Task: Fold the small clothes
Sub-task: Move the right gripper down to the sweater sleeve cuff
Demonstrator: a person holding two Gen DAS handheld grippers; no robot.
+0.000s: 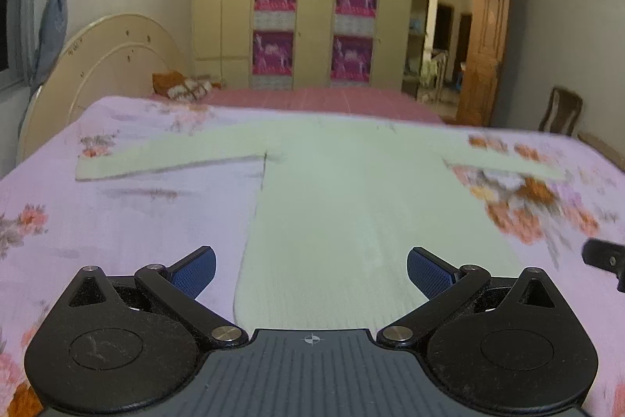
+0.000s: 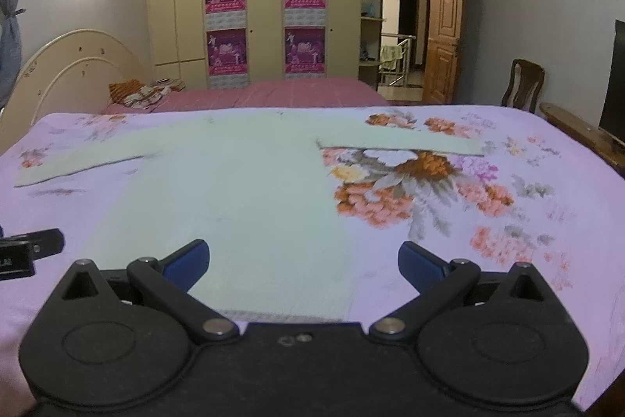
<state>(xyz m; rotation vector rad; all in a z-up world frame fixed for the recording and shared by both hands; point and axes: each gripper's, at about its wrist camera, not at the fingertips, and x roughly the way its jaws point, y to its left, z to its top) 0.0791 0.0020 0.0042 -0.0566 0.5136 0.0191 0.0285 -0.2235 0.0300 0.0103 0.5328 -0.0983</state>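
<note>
Basically laid out for folding: pale green long-sleeved top (image 1: 343, 206) spread flat and face-up on the floral lilac bedsheet (image 1: 117, 221), both sleeves out sideways, hem toward the cameras, neckline at the far side. Left gripper (image 1: 310, 274) low over the hem's left corner, jaws wide apart, blue pads (image 1: 195, 272) holding nothing; hem edge visible between the fingers. Right gripper (image 2: 302, 268) same story over the hem's right corner, jaws spread, empty, hem line just ahead of the body of the tool. Probably positioned as a pair to pinch both bottom corners, or to go for the sleeves first; cannot say which. Contact between either gripper and the fabric not clear from these views. Black tip of the other tool peeking in at each view's side edge, so the two sit near each other, roughly the garment's width apart. Left sleeve (image 1: 164, 159) angled slightly toward the near side, right sleeve (image 2: 402, 143) straight out over the big flower print (image 2: 402, 182). Plenty of bare sheet on either side of the body and beyond the cuffs, enough room to swing sleeves inward. Sheet's far edge just behind the neckline, pink bedcover (image 2: 273, 92) and headboard (image 2: 74, 65) past it. Left view somewhat motion-blurred on the right side.
</note>
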